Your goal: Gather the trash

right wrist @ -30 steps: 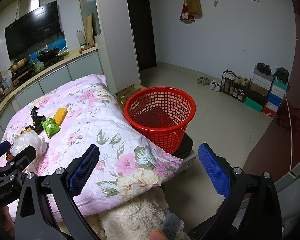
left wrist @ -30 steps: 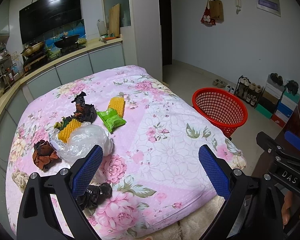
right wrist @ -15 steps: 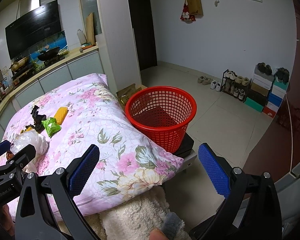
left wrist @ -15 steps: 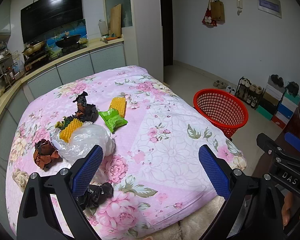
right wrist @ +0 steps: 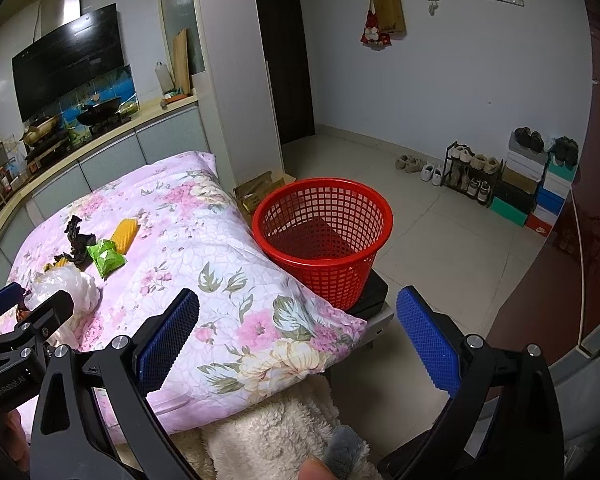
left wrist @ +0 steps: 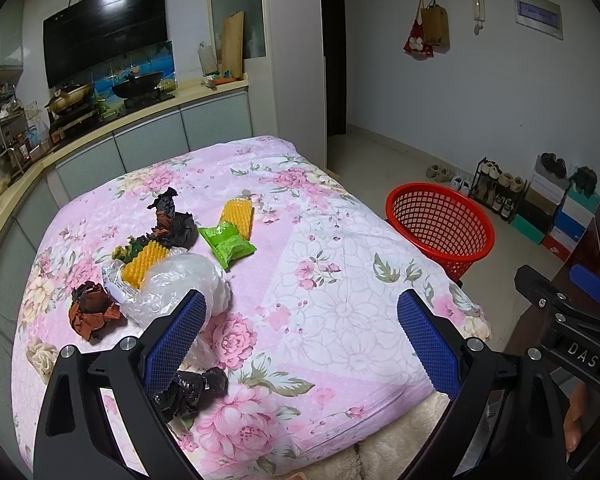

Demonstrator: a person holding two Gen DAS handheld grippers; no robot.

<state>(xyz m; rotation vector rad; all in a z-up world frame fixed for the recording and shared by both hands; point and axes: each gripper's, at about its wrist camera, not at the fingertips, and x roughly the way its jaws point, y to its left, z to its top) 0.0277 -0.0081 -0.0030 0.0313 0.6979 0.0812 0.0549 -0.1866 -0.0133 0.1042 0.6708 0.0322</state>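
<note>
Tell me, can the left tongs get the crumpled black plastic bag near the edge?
Probably yes. The left tongs are open and the crumpled black plastic bag lies right below their left finger, with nothing covering it.

Bare quilt (left wrist: 340,292) btwn trash pile (left wrist: 172,264) & basket (left wrist: 440,224)

Floral quilt (left wrist: 340,280), scattered trash (left wrist: 228,244)

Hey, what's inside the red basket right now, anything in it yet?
The red basket looks empty: the right wrist view shows bare mesh walls and a dark patch at the bottom, apparently the black base under it showing through. Its near inner wall is hidden behind the rim, so small scraps there cannot be ruled out.
</note>
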